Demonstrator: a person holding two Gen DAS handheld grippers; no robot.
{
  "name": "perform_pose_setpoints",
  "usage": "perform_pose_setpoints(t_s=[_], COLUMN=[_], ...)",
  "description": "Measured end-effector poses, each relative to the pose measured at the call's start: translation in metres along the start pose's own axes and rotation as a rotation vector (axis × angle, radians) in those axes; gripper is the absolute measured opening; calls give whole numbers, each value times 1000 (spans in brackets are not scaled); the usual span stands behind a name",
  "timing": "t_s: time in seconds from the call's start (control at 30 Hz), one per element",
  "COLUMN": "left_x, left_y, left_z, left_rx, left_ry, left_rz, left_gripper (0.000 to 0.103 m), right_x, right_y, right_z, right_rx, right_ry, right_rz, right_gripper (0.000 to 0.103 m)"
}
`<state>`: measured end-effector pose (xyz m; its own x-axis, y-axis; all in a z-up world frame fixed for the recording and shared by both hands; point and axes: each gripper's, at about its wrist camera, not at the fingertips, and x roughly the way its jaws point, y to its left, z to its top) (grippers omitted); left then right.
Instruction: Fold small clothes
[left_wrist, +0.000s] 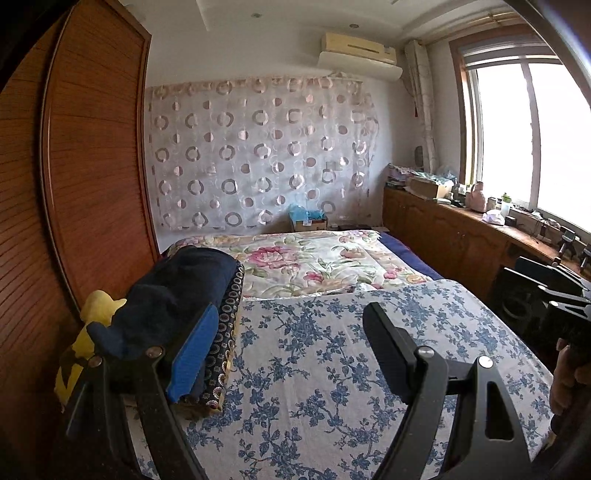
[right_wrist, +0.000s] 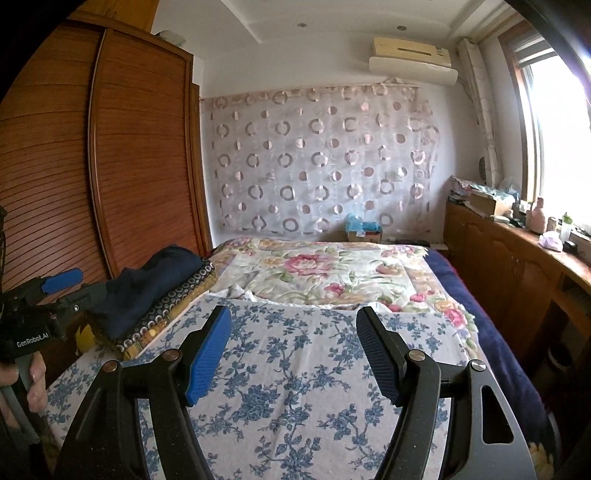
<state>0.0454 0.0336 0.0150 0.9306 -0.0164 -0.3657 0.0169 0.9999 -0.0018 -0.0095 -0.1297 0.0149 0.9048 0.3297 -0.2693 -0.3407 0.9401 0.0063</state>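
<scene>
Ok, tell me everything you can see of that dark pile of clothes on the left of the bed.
The pile lies at the bed's left edge, beside the wardrobe. On top is a plain navy garment, soft and loosely bunched. Under it lies a dark fabric printed with pale rings, folded flat, with a yellowish trim at its edge. It rests on the blue-flowered sheet. Something yellow shows behind it. Neither gripper touches it.
</scene>
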Motion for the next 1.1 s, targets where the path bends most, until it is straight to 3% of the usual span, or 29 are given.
perform_pose_setpoints(t_s=[1.1], left_x=[-2], left_y=[-3], left_z=[-4], left_rx=[-9], left_ry=[-3], left_rz=[2], left_gripper=[81], right_x=[7], right_y=[-20], right_z=[1], right_rx=[-1], right_ry=[7], right_rz=[4], right_gripper=[72])
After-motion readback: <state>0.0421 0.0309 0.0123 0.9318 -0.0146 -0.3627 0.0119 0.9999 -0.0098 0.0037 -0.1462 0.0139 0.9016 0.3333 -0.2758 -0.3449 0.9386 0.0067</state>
